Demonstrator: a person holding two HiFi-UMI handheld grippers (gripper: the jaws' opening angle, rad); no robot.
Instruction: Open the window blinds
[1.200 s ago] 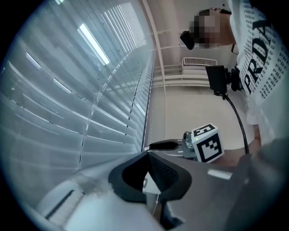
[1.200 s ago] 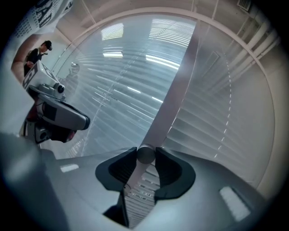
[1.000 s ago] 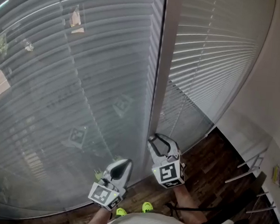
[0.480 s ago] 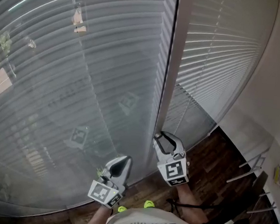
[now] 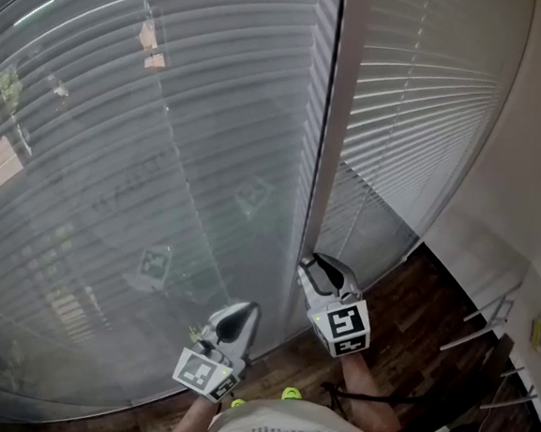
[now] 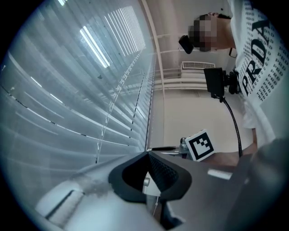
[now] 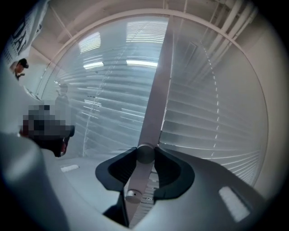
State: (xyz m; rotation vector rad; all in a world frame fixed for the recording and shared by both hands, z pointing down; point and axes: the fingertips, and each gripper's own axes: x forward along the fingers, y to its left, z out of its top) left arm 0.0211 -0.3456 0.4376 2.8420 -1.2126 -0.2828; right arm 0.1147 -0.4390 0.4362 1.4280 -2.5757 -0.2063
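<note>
Right gripper [image 5: 317, 271]: my fingers are clamped on the round tilt wand [image 7: 145, 153] at the window post [image 5: 330, 122]; I judge its long axis upright. Left gripper [image 5: 240, 313]: fingers together, empty, farther off. Blinds [image 5: 163, 154] ahead, slats closed.

Pale slatted blinds [image 5: 193, 138] hang either side of a grey upright post [image 5: 345, 95] (a round rod end [image 7: 145, 153] before it, between the right gripper's [image 5: 315, 266] jaws).
</note>
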